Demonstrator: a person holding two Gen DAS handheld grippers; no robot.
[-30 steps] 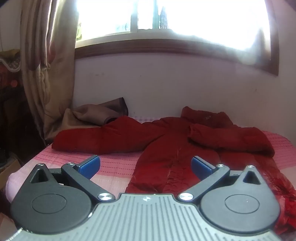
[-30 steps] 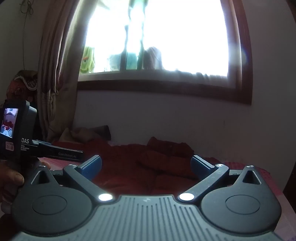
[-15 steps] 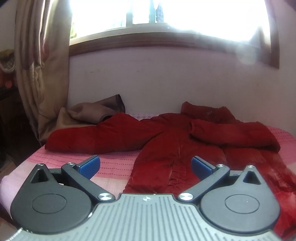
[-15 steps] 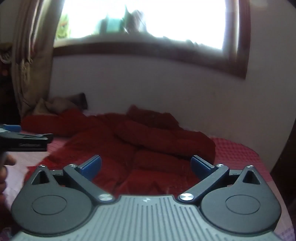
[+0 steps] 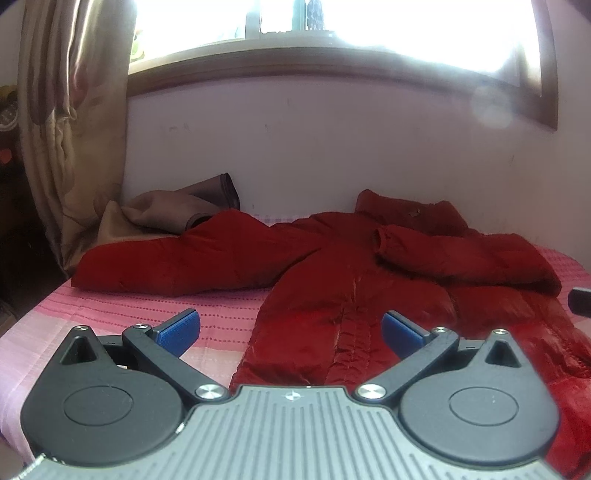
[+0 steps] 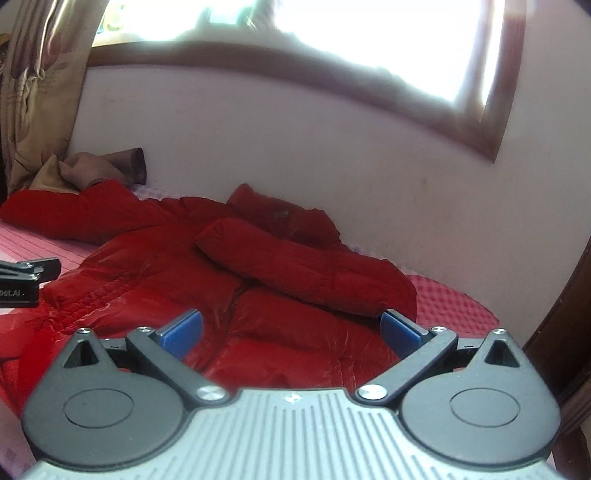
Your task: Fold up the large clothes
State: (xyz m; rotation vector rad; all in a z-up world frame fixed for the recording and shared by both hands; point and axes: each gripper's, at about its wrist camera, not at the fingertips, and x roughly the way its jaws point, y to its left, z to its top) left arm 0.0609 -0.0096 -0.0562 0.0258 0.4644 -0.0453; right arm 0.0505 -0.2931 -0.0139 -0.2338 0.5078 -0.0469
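Bed (image 5: 122,306), pink striped cover, far edge against pale wall (image 5: 332,147); bare strip along near-left edge, bare patch at far-right corner. Red padded jacket (image 5: 332,295) spread front-up over centre and right of bed, hood toward wall; one sleeve stretched toward left edge, other sleeve folded across chest. Brown cloth (image 5: 166,210) bunched at far-left corner, touching stretched sleeve. Curtain (image 5: 70,122) hanging at left; window (image 5: 332,26) above wall, overexposed. Left gripper (image 5: 290,328) released, jaws wide, above jacket hem, apart from fabric. Right gripper (image 6: 291,328) released, jaws wide, above jacket's right half, not touching. Right view only: dark wooden post (image 6: 565,325) at right edge, zip line down jacket front. Left view only: dark clutter beyond curtain, unclear.
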